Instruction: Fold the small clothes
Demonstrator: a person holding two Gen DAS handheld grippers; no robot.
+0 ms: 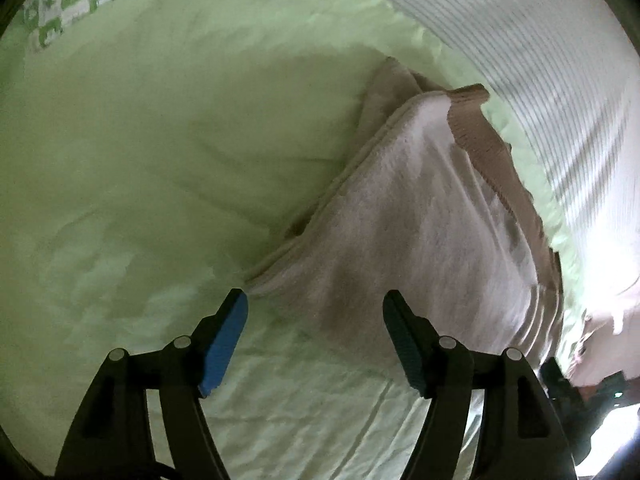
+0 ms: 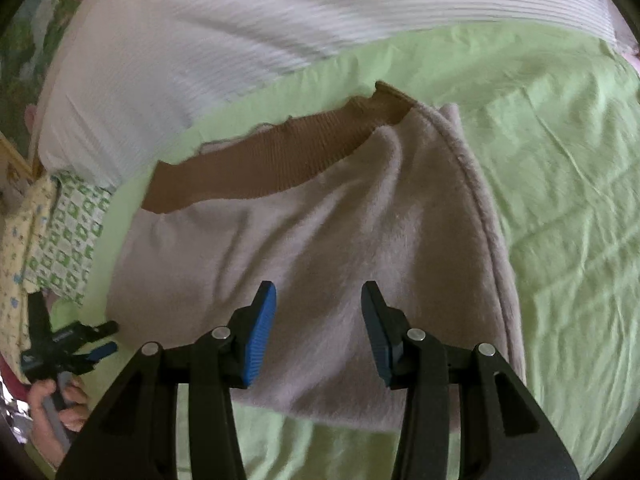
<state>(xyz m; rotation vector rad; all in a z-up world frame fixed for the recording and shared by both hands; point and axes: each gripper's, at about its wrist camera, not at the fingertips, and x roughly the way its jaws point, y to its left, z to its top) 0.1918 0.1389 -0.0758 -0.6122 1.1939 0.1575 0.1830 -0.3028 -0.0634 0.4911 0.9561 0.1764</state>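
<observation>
Two tongs, both spread wide with nothing between the blue pads. The right gripper (image 2: 318,326) hangs over the near middle of the fuzzy pale garment (image 2: 320,240), which lies flat on the green sheet (image 2: 560,200), brown ribbed band (image 2: 256,164) at its far edge. The left gripper (image 1: 315,340) sits just off the garment's (image 1: 420,220) corner.

The plush fabric looks thick and doubled along one side; a shallow pinch could catch only the top layer, and the fold would slide askew.

Only the right wrist view shows the whole band, the patterned cloths (image 2: 68,232) at far left and the hand (image 2: 60,408) holding the other tool. The left view alone shows the doubled edge rising off the sheet.
</observation>
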